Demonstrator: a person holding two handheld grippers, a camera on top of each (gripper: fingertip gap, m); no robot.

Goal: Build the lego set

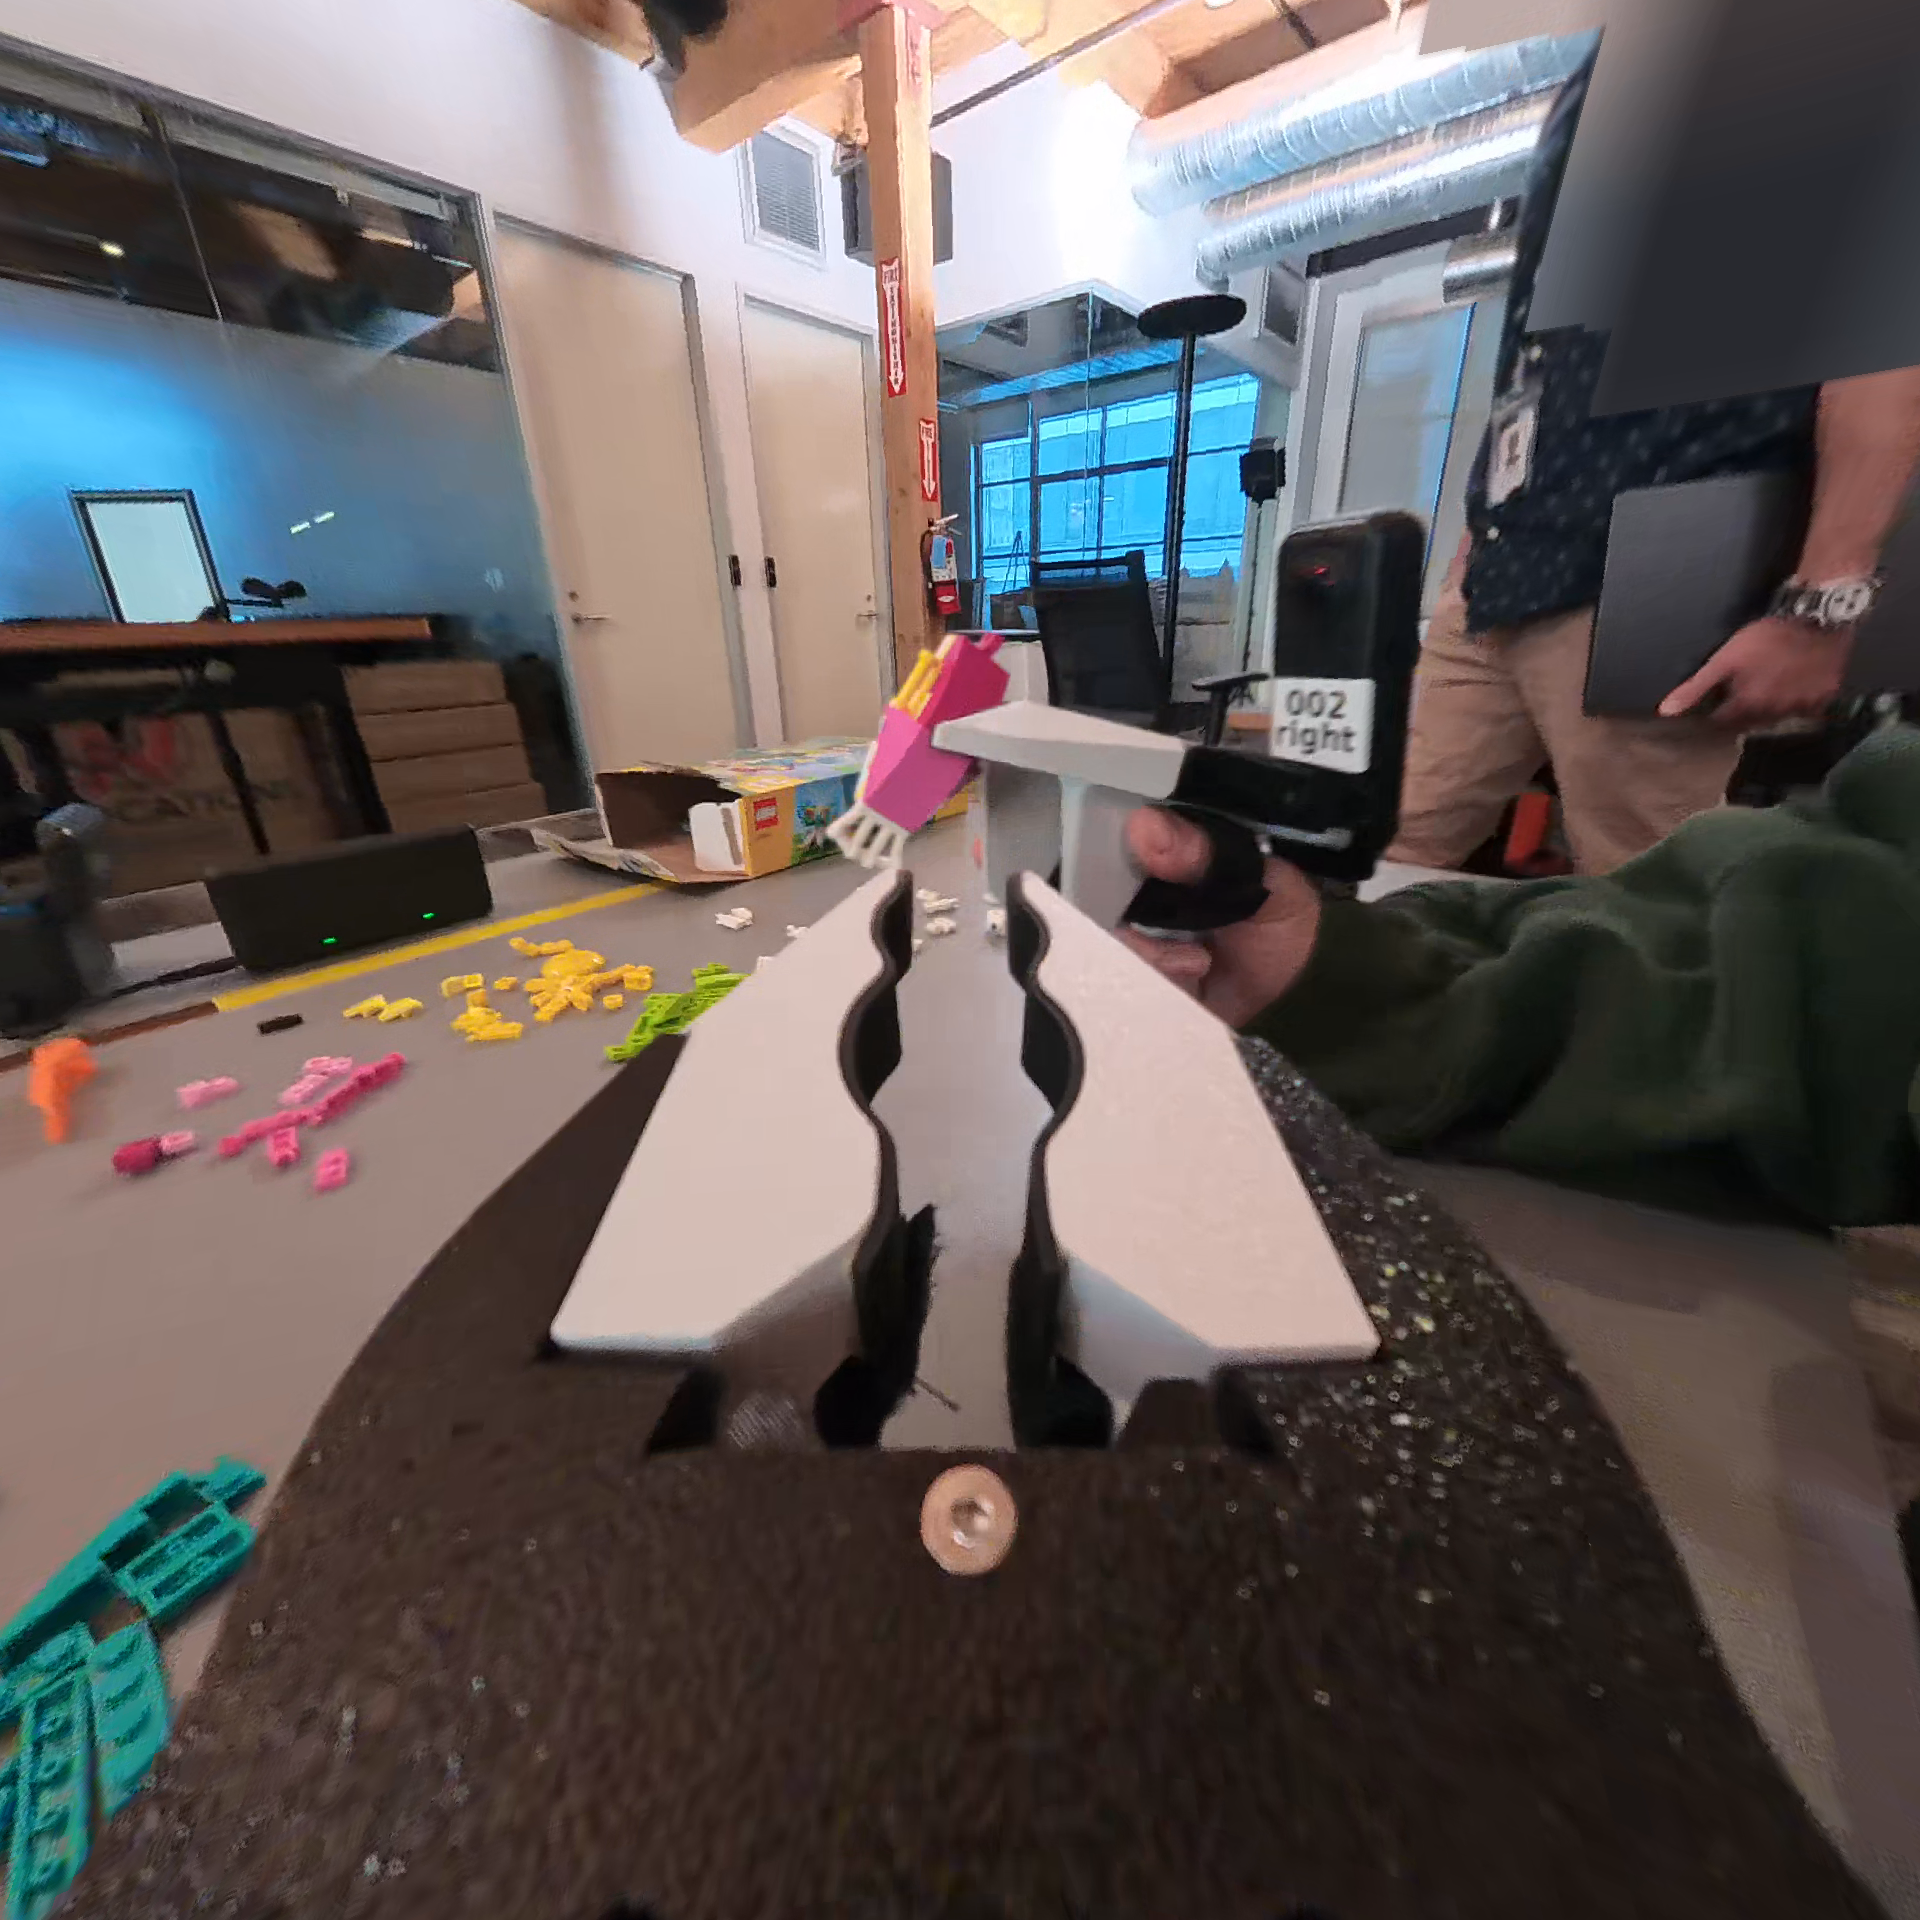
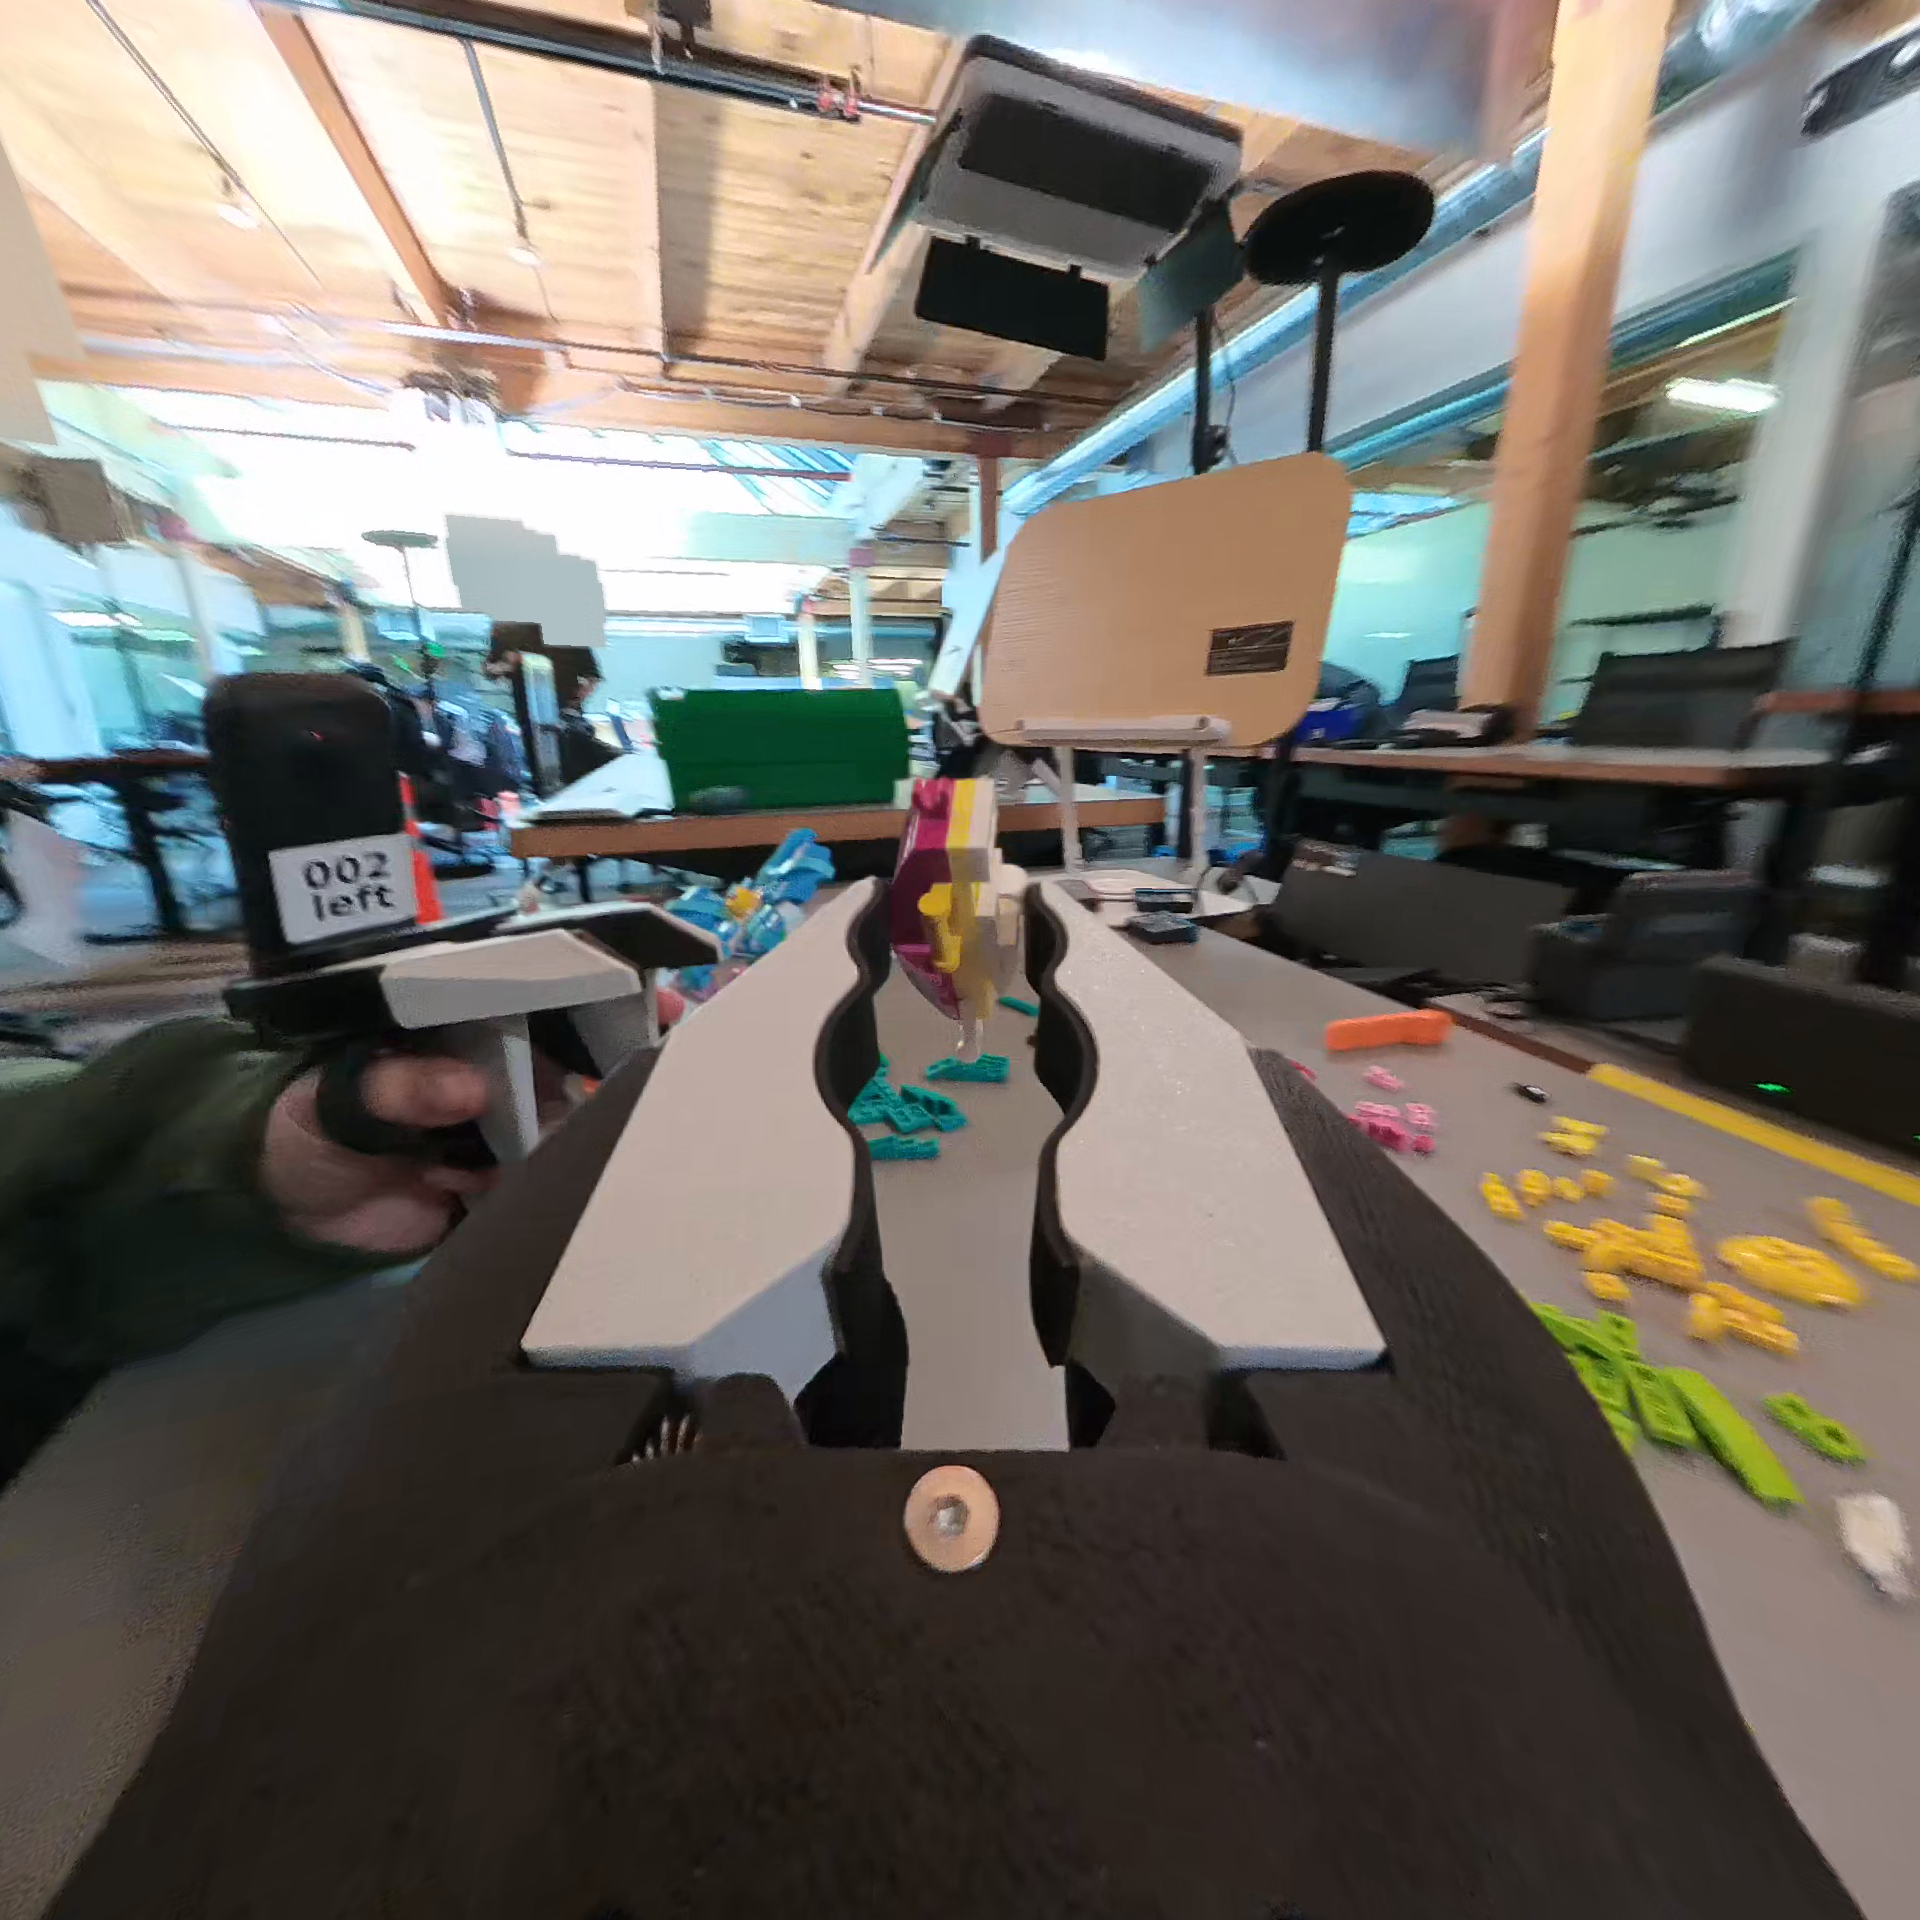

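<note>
Right gripper [image 2: 951, 925] of mine clamps a pink, yellow and white lego build [image 2: 951, 914].
Left gripper [image 1: 958, 894] jaws stand apart, empty, above the grey table [image 1: 260, 1299] of sorted bricks.

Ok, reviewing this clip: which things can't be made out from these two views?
- Pink model, right wrist view: its far side is hidden by the right gripper fingers clamping it.
- Teal pieces, left wrist view: cut off by the left edge.
- White pieces, left wrist view: too small, partly behind the left gripper.
- White piece, right wrist view: blurred near the right edge.
</note>
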